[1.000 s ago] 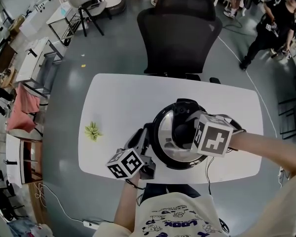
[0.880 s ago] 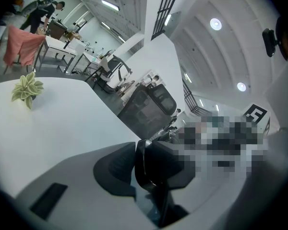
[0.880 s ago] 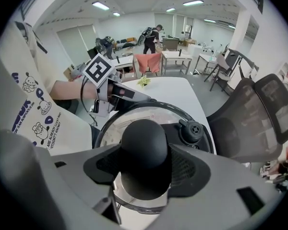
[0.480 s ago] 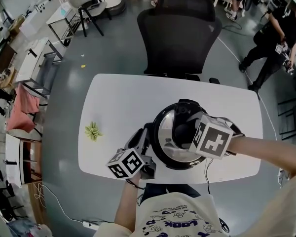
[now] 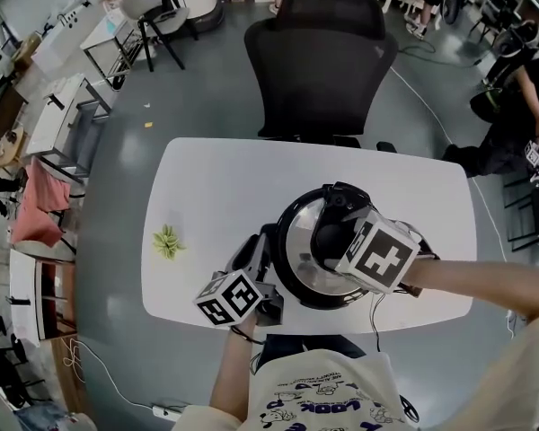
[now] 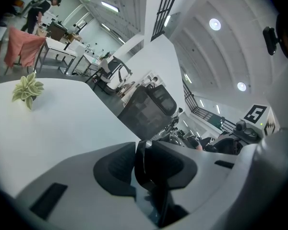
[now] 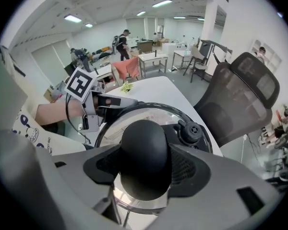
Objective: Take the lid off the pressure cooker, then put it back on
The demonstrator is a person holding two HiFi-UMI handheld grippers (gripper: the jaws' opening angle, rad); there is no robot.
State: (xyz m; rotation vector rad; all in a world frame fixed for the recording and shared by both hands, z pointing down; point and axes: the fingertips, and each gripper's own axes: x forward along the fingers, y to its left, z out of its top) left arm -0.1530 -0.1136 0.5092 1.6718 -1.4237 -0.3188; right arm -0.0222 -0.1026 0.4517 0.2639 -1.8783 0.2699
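The white surface [image 5: 225, 187] bears a shiny silver lid [image 5: 296, 257] with black rim and black knob [image 7: 144, 152], a pale-green plant [image 5: 168, 240] at centre left, and a black office chair [image 5: 323, 61] above.

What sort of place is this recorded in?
Probably an open-plan lab or workshop office: a black mesh office chair at a white table, workbenches along the left, and another person busy across the grey floor.

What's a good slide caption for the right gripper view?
Right gripper closed on the black knob of the lid; left gripper clamps a side handle.
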